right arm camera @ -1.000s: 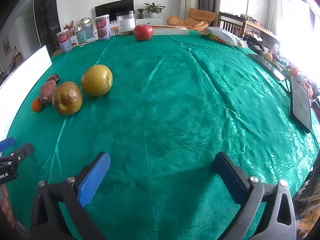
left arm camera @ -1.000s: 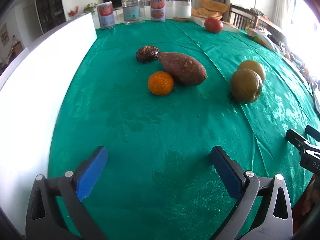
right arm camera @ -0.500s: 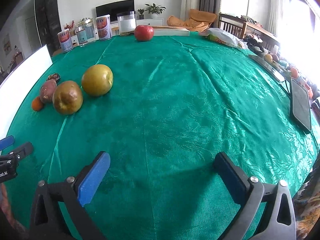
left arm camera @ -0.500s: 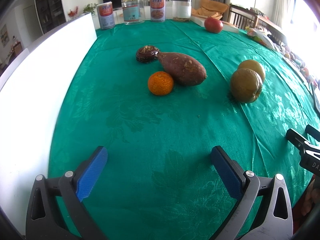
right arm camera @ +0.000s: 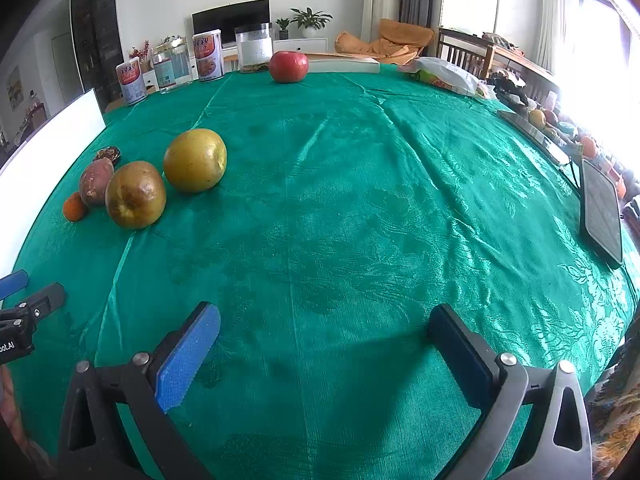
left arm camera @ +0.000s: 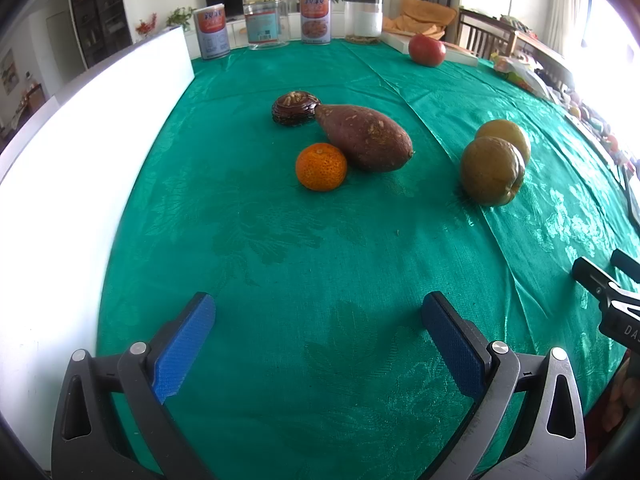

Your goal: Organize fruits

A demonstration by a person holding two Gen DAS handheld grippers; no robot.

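Observation:
On the green tablecloth [left arm camera: 320,260] lie a small orange [left arm camera: 321,166], a sweet potato [left arm camera: 366,137] touching it, and a dark round object [left arm camera: 295,108] behind. Two yellow-brown pears sit to the right, the browner one [left arm camera: 491,171] [right arm camera: 135,194] in front of the yellower one [left arm camera: 505,136] [right arm camera: 195,160]. A red apple [right arm camera: 288,65] [left arm camera: 427,49] rests at the far edge. My left gripper [left arm camera: 318,336] stands open and empty near the front edge, well short of the orange. My right gripper [right arm camera: 324,340] is open and empty too, right of the pears.
A white board [left arm camera: 80,152] lines the table's left side. Several cans and jars [left arm camera: 316,18] stand at the far edge beside a flat white box [right arm camera: 344,65]. A tablet [right arm camera: 602,212] and a snack bag [right arm camera: 444,76] lie to the right.

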